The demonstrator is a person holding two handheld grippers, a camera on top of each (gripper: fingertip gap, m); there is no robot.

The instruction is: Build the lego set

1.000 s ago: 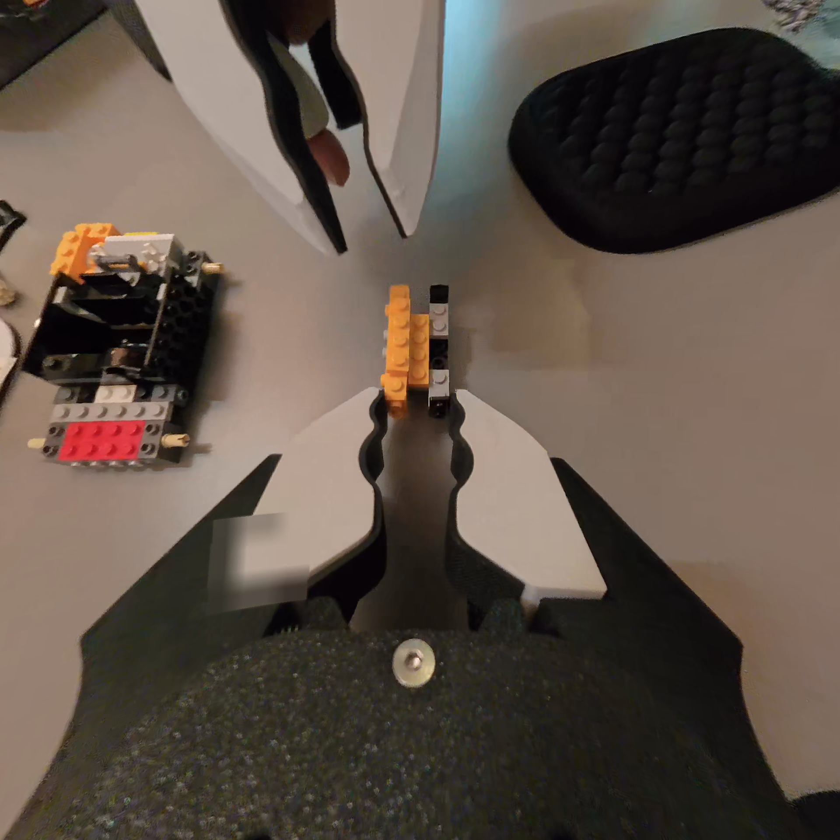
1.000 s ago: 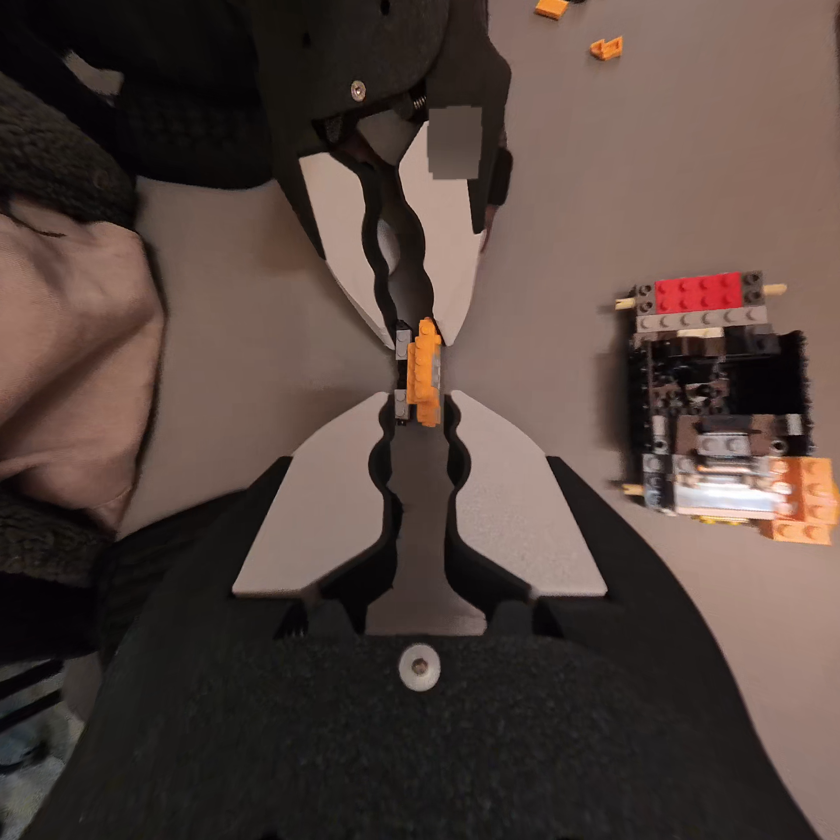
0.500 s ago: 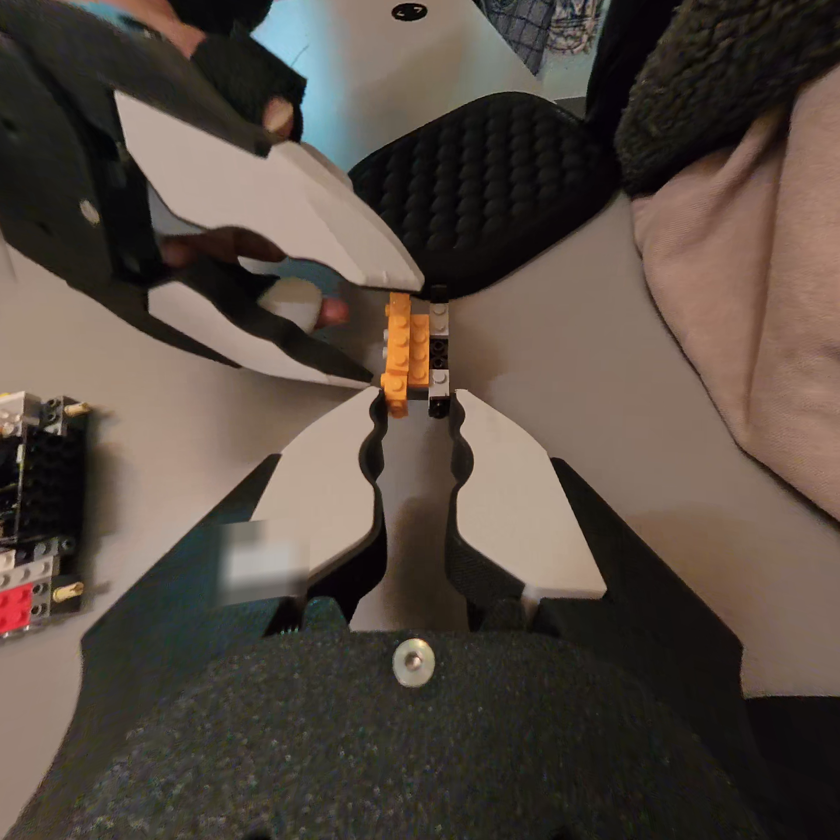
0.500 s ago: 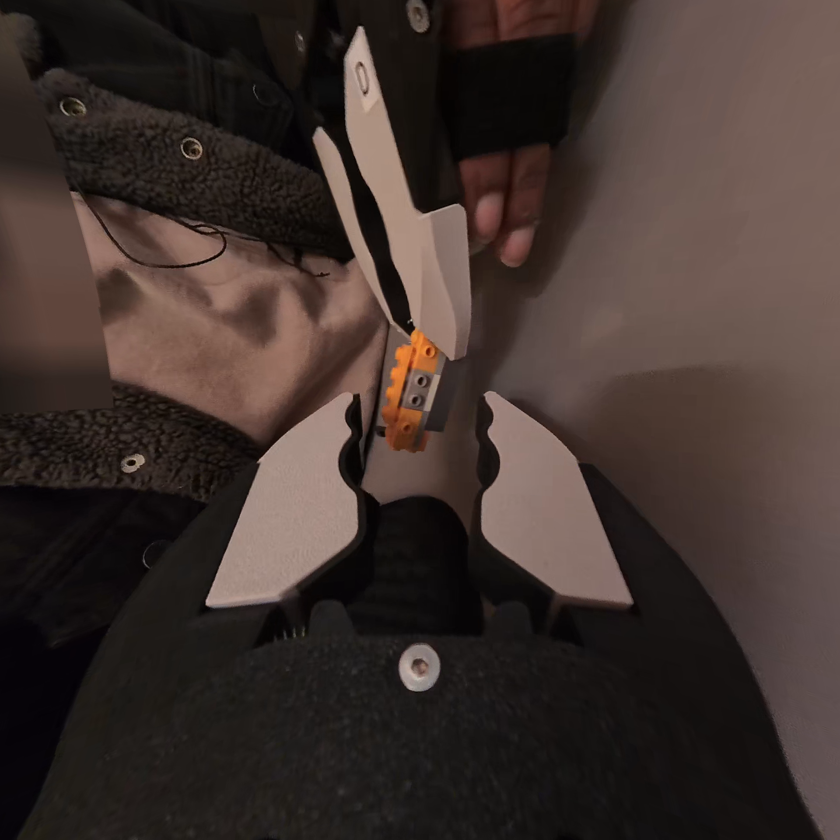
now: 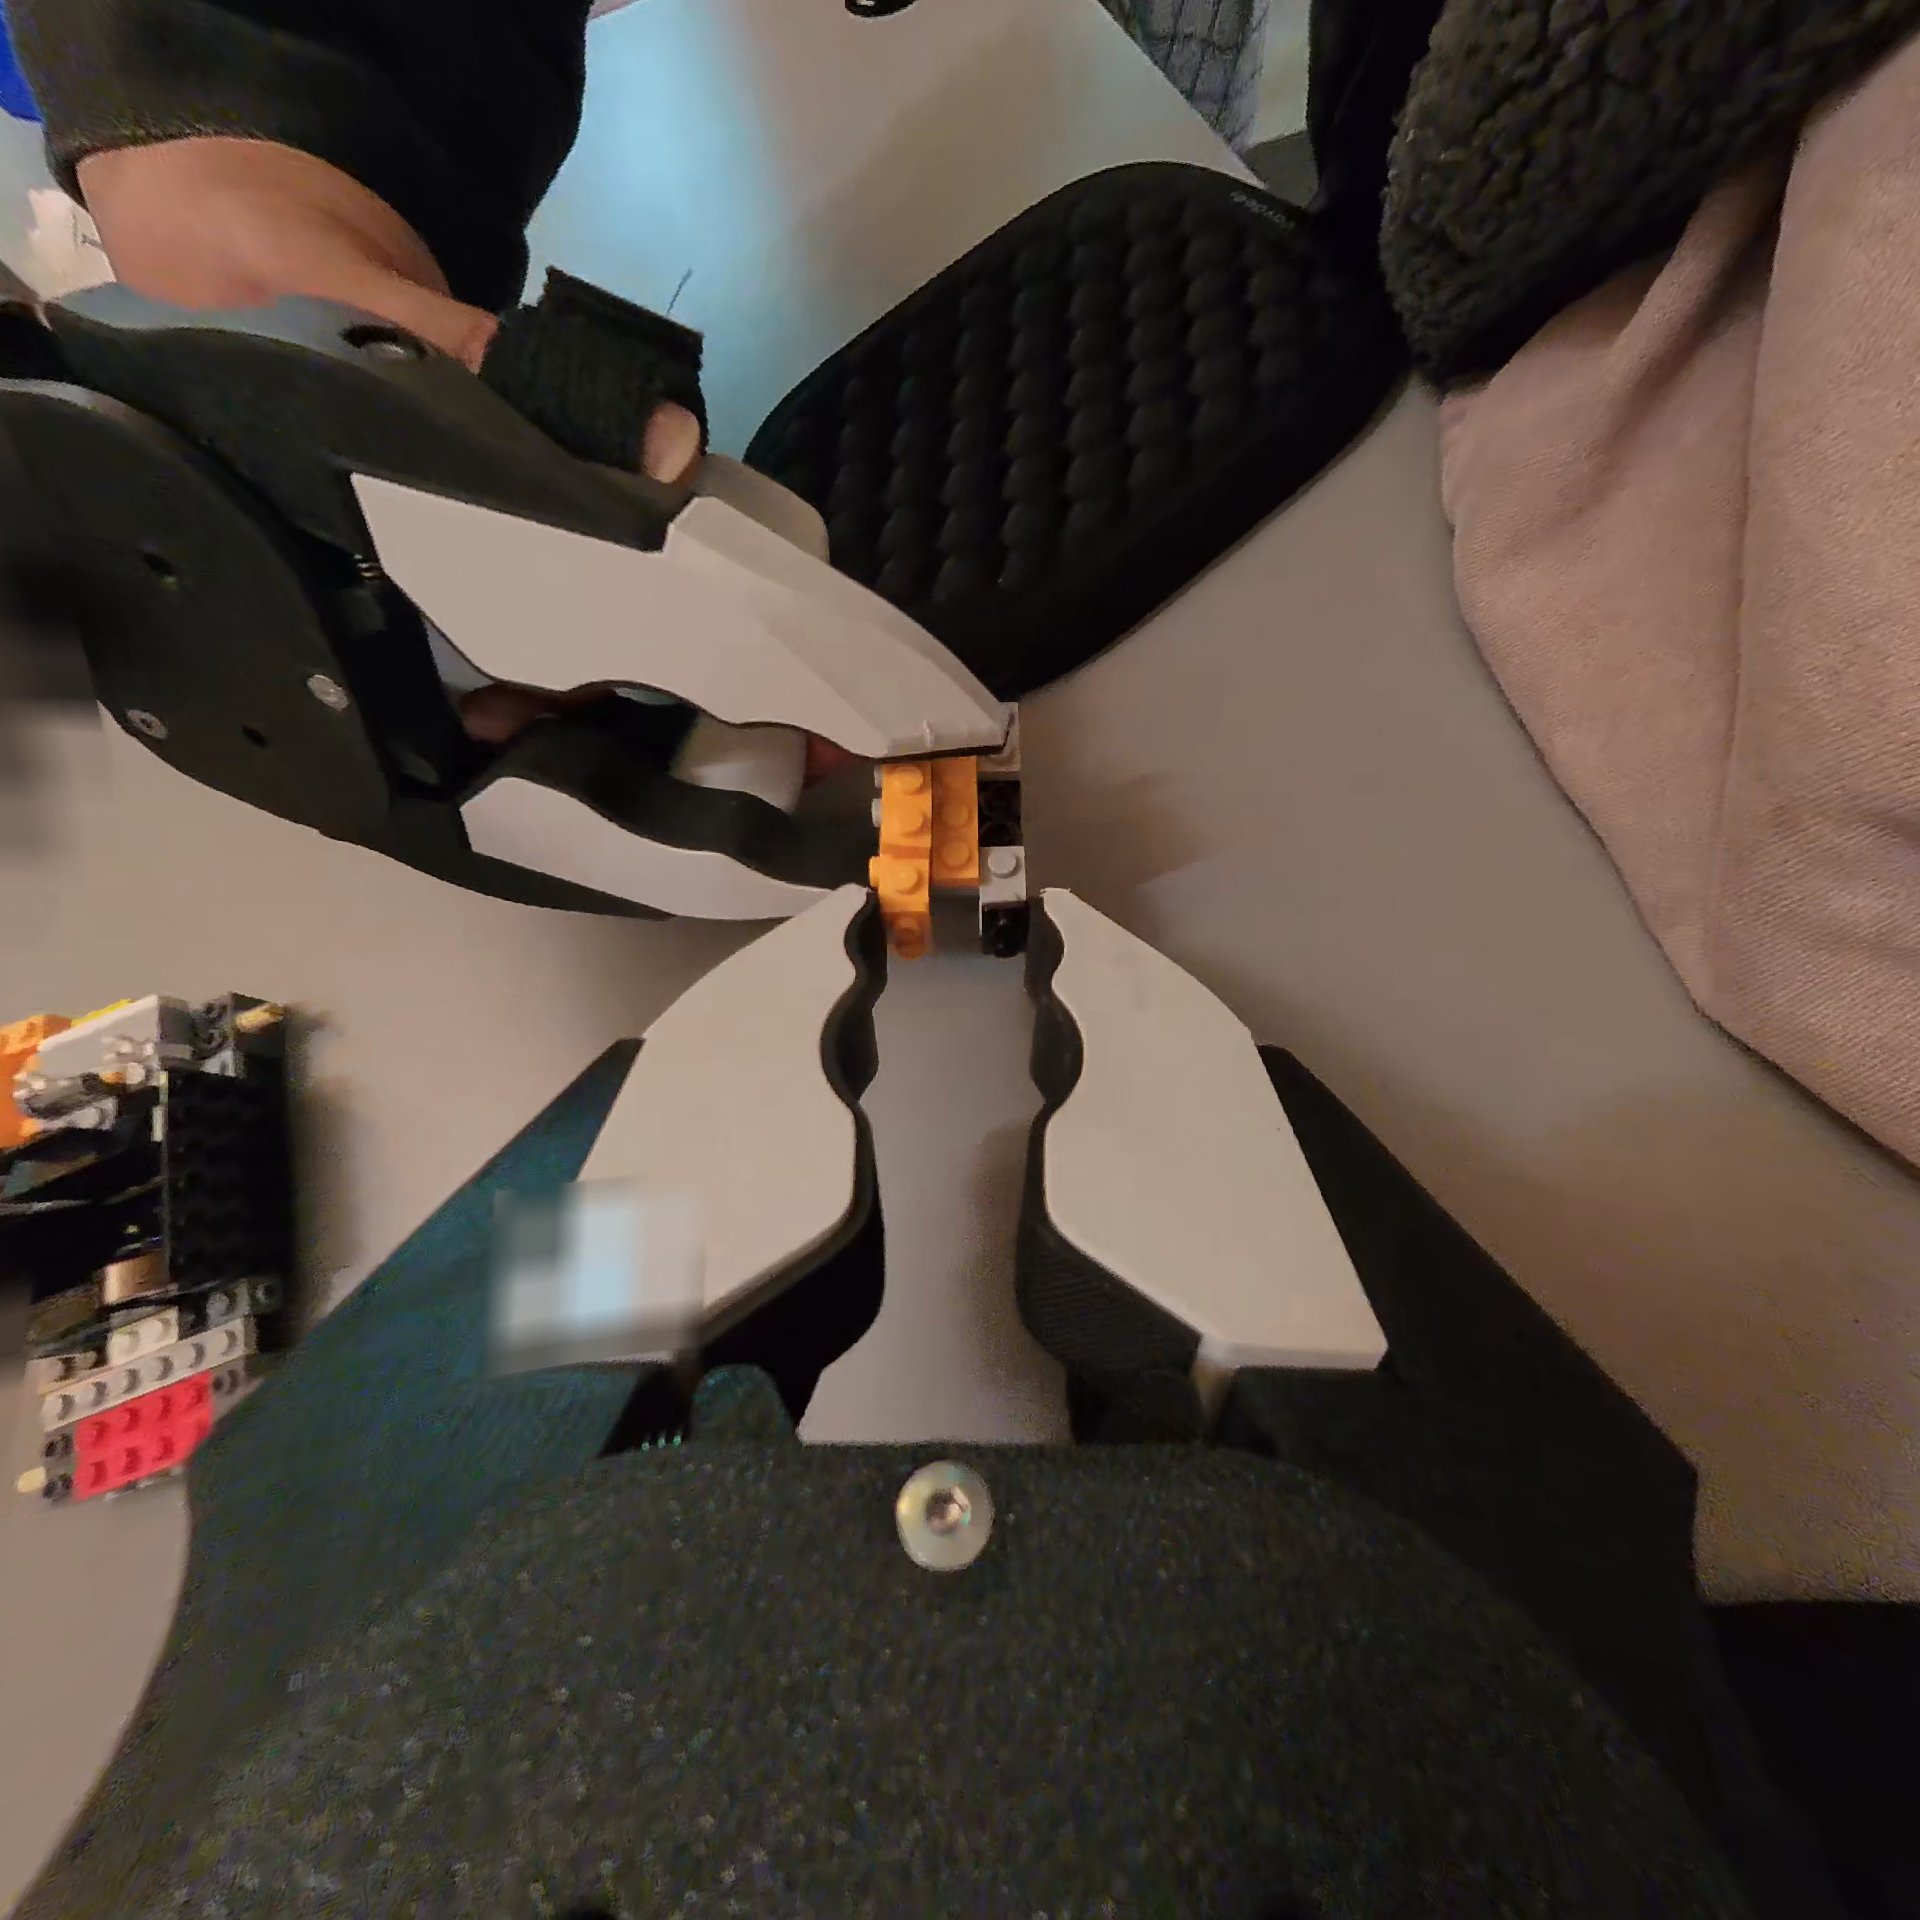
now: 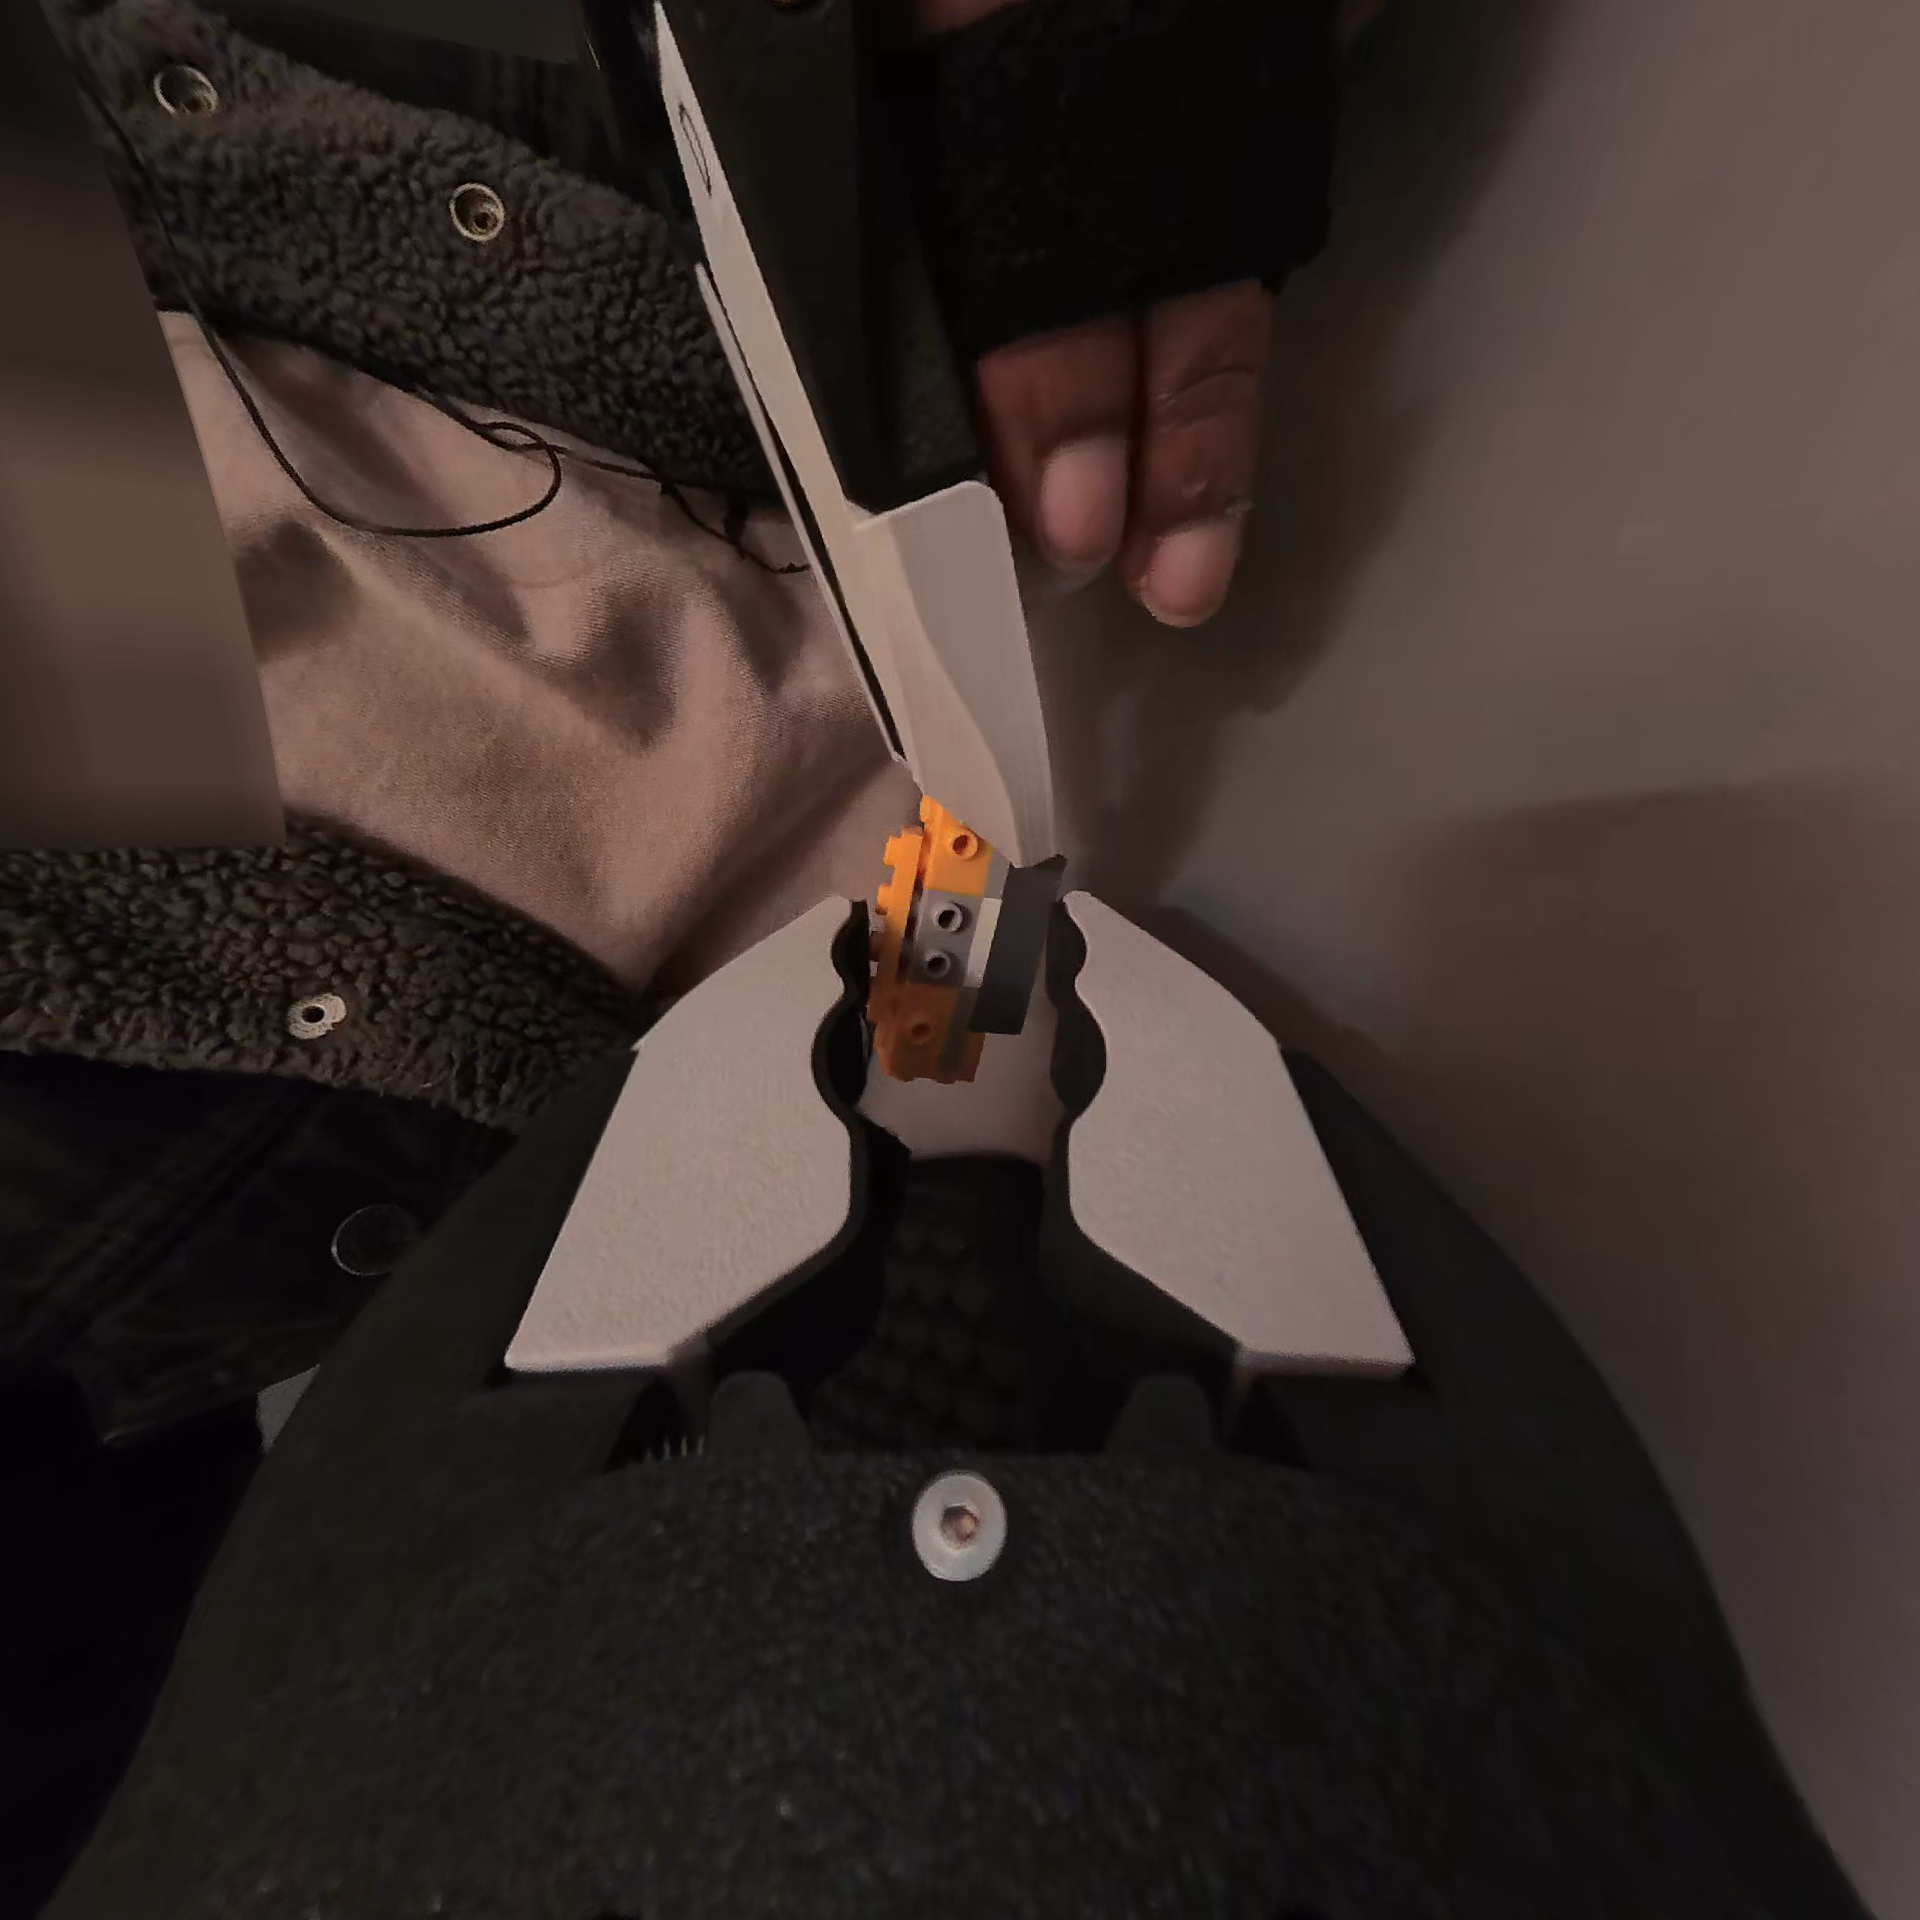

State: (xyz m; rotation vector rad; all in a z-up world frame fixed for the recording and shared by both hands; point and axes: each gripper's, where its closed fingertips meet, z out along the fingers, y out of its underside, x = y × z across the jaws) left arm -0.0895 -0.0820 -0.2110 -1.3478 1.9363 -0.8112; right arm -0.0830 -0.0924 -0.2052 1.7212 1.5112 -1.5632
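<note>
Left wrist view: the left gripper (image 5: 951, 914) has its fingers clamped on one small orange-and-black sub-assembly (image 5: 940, 842), long axis running toward 12 o'clock. The right gripper (image 5: 935, 790) reaches in from 10 o'clock, straddling the far end. One bigger lego build (image 5: 135, 1226) sits on the surface (image 5: 1247, 935) at 9 o'clock.

Right wrist view: the right gripper's fingers sit around that same piece at 12 o'clock; can't tell if they're actually pinching it.

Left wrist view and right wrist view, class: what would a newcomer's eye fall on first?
First, the small orange, grey and black lego sub-assembly, pinched at its near end between the left gripper fingers. The right gripper comes in from the left and straddles its far end. A larger black build with a red plate lies at the left edge.
</note>
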